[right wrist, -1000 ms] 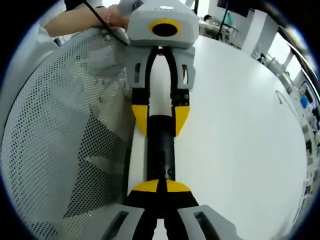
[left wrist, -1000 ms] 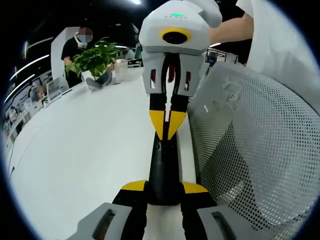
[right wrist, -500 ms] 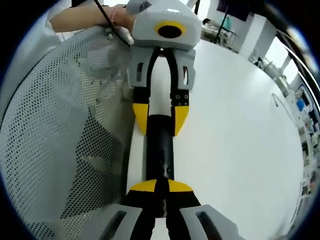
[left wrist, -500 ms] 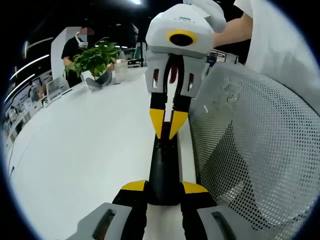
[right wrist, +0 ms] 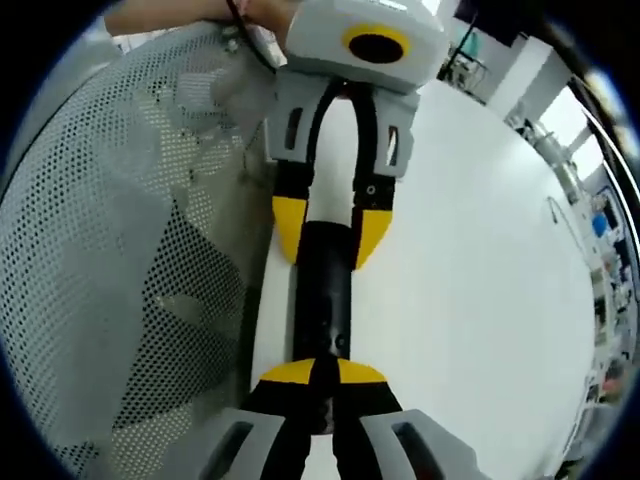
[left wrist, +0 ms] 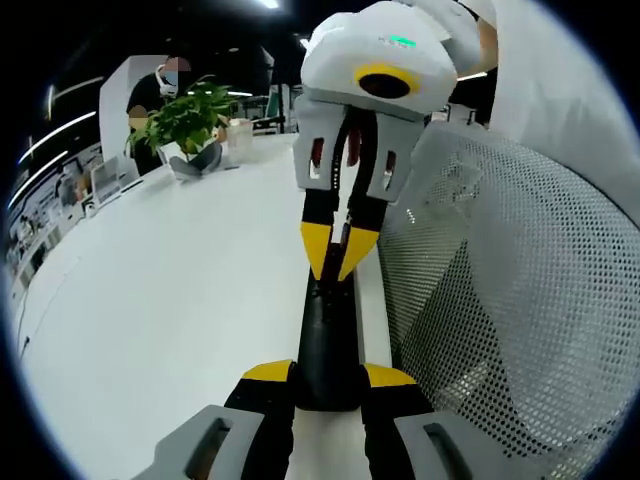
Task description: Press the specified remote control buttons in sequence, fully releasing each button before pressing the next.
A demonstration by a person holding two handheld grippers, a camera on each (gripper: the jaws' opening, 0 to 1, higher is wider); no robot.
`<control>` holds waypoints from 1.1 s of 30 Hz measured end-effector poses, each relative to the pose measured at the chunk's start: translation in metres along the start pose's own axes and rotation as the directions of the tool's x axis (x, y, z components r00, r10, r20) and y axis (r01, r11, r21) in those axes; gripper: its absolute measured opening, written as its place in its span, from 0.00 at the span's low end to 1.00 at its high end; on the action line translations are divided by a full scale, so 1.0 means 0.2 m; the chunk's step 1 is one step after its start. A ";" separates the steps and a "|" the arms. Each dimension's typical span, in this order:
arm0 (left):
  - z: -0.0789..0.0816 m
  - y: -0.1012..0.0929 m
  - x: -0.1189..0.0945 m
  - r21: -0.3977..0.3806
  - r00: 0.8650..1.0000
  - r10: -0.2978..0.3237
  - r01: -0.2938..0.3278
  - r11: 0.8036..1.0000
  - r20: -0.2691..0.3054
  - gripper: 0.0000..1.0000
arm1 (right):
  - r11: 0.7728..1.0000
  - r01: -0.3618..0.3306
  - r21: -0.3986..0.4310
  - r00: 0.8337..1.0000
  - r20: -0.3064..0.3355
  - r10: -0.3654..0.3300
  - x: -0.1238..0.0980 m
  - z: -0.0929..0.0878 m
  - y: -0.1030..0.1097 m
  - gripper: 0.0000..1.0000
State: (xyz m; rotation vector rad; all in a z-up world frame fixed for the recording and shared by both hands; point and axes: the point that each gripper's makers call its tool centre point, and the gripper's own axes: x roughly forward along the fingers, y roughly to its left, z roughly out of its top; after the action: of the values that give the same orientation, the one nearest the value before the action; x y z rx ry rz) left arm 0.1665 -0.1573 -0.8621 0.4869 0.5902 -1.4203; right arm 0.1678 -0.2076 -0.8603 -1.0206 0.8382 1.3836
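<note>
— Now, what am I holding in the left gripper view?

— My left gripper has its matte yellow-and-black tips clamped on the near end of the remote control, a slim, glossy black bar lying lengthwise above the smooth white table. My right gripper meets it from the far end, its wedge-shaped yellow tips pressed together on the remote's upper face.

— And from the right gripper view?

— The same bar, seen the other way: my right gripper shows its jaws closed, tips touching, resting on the remote control. The left gripper, glossy white shell above, grips the remote's far end from both sides.

— Surroundings?

— A grey perforated mesh chair back curves beside the table edge; a leafy potted plant stands well apart on the far tabletop, with a person behind it.
</note>
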 end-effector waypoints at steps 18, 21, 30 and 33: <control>0.00 0.00 0.00 -0.001 1.000 0.000 0.000 1.000 0.003 0.24 | 0.995 -0.064 0.077 0.995 0.078 0.058 -0.02 0.00 -0.01 0.03; 0.00 0.00 0.00 -0.006 1.000 -0.002 0.002 1.000 0.007 0.24 | 0.997 -0.061 0.055 0.995 0.084 0.057 -0.02 0.00 0.00 0.03; 0.00 0.00 0.00 0.001 1.000 -0.001 0.001 1.000 0.005 0.24 | 0.998 -0.047 0.046 0.995 0.086 0.043 -0.02 -0.01 0.00 0.03; 0.00 0.00 0.00 0.000 1.000 -0.002 0.002 1.000 0.006 0.24 | 0.998 -0.046 0.052 0.996 0.080 0.042 -0.02 -0.01 0.00 0.03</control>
State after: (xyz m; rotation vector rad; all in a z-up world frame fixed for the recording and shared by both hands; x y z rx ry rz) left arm 0.1659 -0.1584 -0.8619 0.4826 0.5861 -1.4231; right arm 0.1685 -0.2112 -0.8568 -0.9053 0.8391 1.4220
